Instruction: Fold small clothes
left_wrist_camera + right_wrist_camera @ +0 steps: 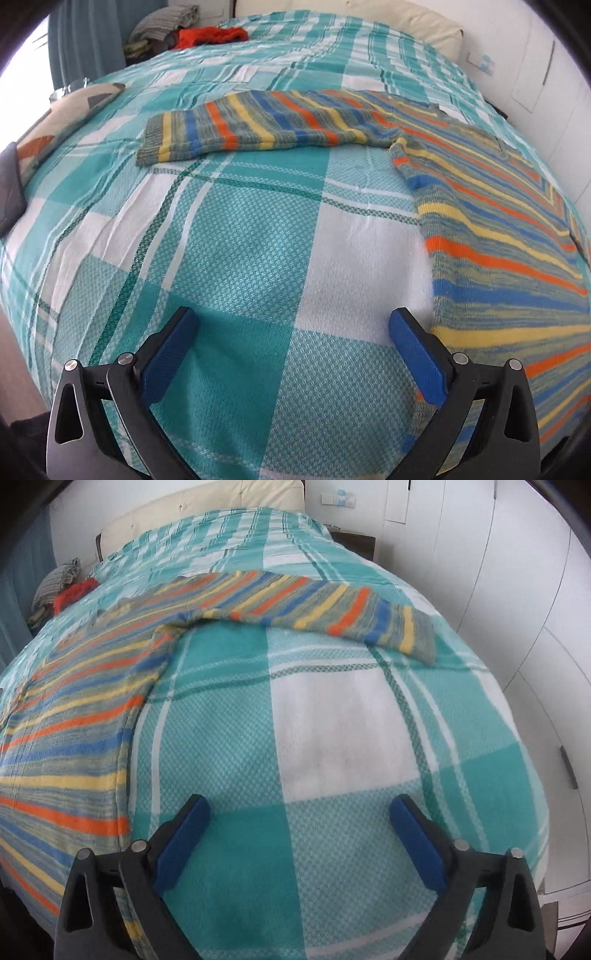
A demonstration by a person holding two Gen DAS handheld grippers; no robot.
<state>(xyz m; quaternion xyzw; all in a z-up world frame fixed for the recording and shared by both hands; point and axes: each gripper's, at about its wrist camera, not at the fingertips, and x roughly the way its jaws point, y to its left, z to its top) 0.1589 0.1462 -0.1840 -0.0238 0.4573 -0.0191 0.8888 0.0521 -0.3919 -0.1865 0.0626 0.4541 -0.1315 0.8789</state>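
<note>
A striped knit sweater [498, 229] in blue, orange, yellow and grey lies flat on the bed. Its body fills the right of the left wrist view and one sleeve [251, 125] stretches out to the left. In the right wrist view the sweater's body [70, 716] lies at the left and the other sleeve [332, 613] stretches to the right. My left gripper [293, 325] is open and empty over the bedspread, its right finger beside the sweater's edge. My right gripper [299, 812] is open and empty over bare bedspread, right of the sweater's hem.
The bed is covered by a teal and white plaid bedspread [236, 236]. A patterned cushion [62, 122] lies at its left edge. A pile of red and grey clothes [184, 29] sits at the far corner. White wardrobe doors [517, 590] stand to the right.
</note>
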